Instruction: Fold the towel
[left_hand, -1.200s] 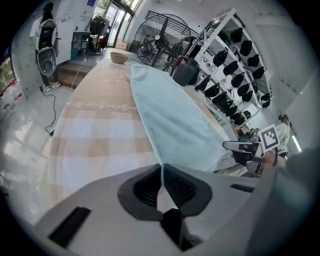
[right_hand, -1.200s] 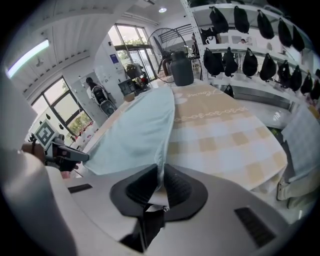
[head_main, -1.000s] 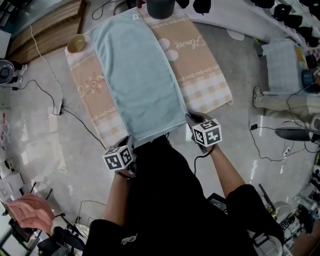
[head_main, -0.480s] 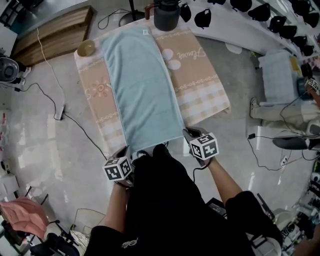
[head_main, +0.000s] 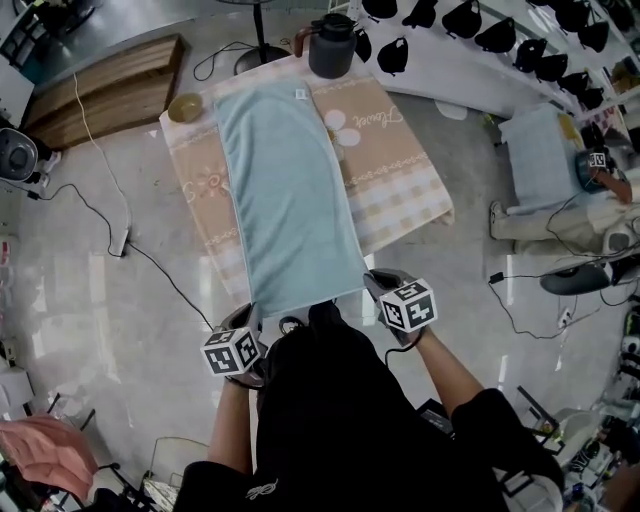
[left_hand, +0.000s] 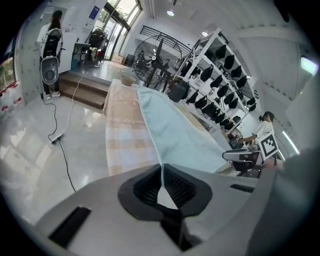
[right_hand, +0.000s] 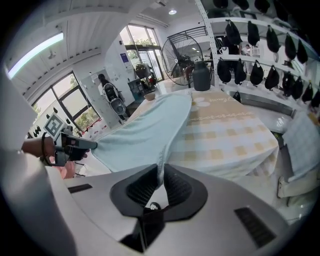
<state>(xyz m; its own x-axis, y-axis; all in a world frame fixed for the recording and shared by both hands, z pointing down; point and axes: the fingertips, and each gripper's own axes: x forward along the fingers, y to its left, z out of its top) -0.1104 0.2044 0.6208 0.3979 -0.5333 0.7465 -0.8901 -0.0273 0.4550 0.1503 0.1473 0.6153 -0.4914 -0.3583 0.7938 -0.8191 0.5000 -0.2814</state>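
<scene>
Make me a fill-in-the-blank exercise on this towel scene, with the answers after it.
The left tongs and the right tongs each pinch a near ____ of the towel.
The towel is light ____ in colour.
The dark jug stands at the ____ end of the table.
In the head view, the bowl sits ____ of the towel.
Missing words: corner; blue; far; left.
</scene>
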